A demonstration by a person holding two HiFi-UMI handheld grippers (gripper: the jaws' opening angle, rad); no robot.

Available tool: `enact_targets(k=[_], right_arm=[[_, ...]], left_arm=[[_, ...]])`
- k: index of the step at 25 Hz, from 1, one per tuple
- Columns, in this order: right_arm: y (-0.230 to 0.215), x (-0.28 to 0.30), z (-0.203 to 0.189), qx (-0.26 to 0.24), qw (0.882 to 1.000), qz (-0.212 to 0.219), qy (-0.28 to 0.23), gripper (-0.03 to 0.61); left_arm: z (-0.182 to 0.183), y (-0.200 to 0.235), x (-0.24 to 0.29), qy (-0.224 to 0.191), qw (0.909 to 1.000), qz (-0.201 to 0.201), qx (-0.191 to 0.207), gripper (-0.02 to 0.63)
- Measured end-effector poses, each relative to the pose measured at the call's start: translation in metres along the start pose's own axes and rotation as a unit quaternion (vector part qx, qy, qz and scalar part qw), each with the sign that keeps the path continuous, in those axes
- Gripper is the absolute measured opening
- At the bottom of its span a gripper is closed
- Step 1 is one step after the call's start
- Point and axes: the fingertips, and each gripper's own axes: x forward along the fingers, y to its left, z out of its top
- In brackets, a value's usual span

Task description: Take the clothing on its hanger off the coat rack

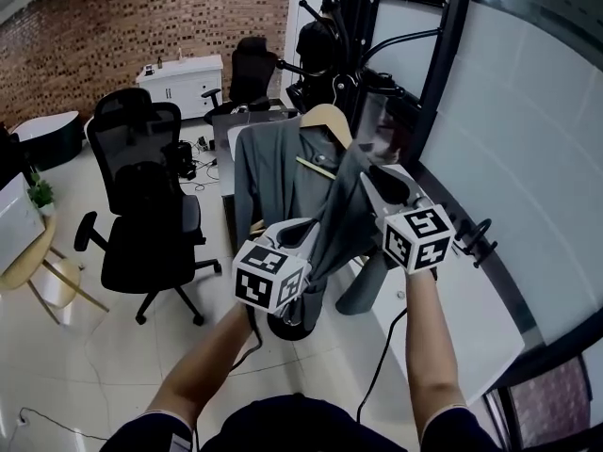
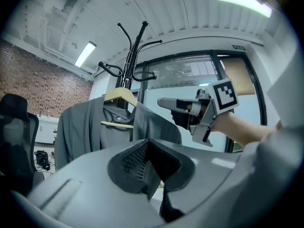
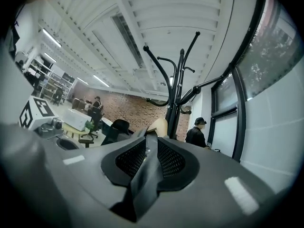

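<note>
A grey jacket (image 1: 273, 172) hangs on a wooden hanger (image 1: 327, 118) close against the black coat rack (image 1: 350, 26); whether the hook still rests on an arm is hidden. My left gripper (image 1: 311, 238) is shut on the jacket's lower front edge, and dark cloth trails out below its pads in the left gripper view. My right gripper (image 1: 377, 182) is higher, at the jacket's right side. There a fold of grey cloth (image 3: 148, 167) fills the narrow gap between its mesh pads. The left gripper view shows the jacket (image 2: 85, 127), the hanger (image 2: 119, 95) and the right gripper (image 2: 164, 103) beside them.
Two black office chairs (image 1: 146, 196) stand on the tiled floor at left, a white cabinet (image 1: 184, 83) against the brick wall behind. A glass partition (image 1: 528, 158) and a low white unit (image 1: 471, 318) close off the right. A person in dark clothes (image 3: 195, 134) stands beyond the rack.
</note>
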Motion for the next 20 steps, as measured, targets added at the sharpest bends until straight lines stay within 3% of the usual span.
enact_targets(k=[5, 10, 14, 20], right_arm=[[-0.026, 0.018, -0.013, -0.024, 0.999, 0.006, 0.038, 0.131], [-0.038, 0.047, -0.035, -0.044, 0.992, 0.034, 0.112, 0.215], [-0.038, 0.065, -0.060, -0.050, 0.981, 0.073, 0.174, 0.222], [-0.040, 0.080, -0.074, -0.035, 0.977, 0.093, 0.187, 0.202]], left_arm=[[0.000, -0.007, 0.011, -0.003, 0.9999, 0.008, 0.007, 0.012], [0.005, -0.003, 0.015, -0.006, 0.9998, 0.019, 0.007, 0.012], [0.005, 0.001, 0.015, -0.005, 0.9995, 0.030, 0.008, 0.012], [0.001, 0.011, 0.014, 0.000, 0.9989, 0.047, 0.007, 0.012]])
